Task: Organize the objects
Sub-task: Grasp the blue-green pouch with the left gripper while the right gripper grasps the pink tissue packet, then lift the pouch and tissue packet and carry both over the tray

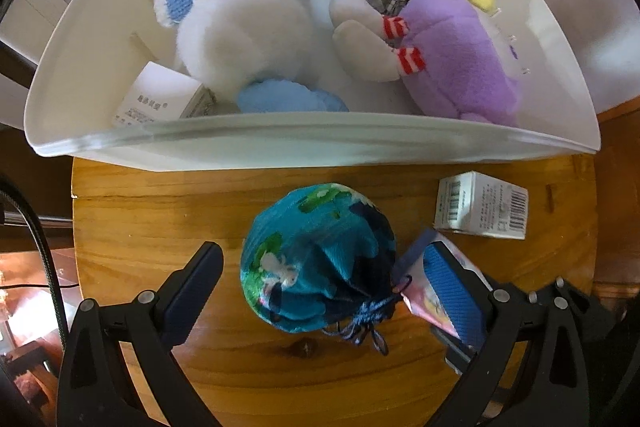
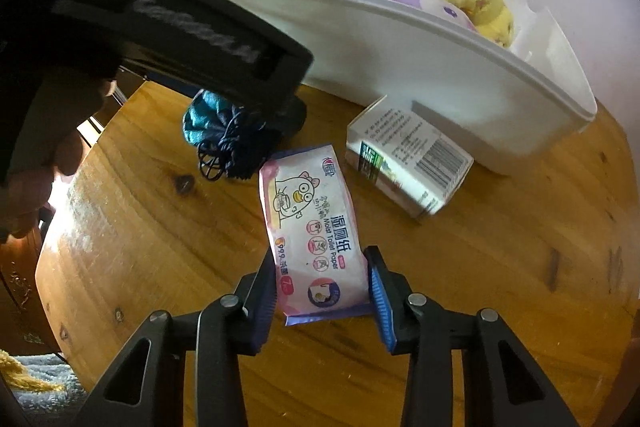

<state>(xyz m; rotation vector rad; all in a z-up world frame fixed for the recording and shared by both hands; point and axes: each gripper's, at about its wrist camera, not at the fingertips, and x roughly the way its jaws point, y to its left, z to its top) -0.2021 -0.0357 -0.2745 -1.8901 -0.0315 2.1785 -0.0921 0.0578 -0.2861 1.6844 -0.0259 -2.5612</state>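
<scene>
A blue drawstring pouch lies on the round wooden table, between the open fingers of my left gripper, which do not touch it. The pouch also shows in the right wrist view, partly hidden by the left gripper's body. My right gripper is shut on a pink pack of moist toilet paper, held at its near end low over the table. The pack's edge shows by the left gripper's right finger. A white bin behind holds several plush toys.
A white carton with barcodes lies on the table by the bin; it also shows in the right wrist view. Another small white box sits inside the bin. The bin stands against a pale wall. The table edge curves at left.
</scene>
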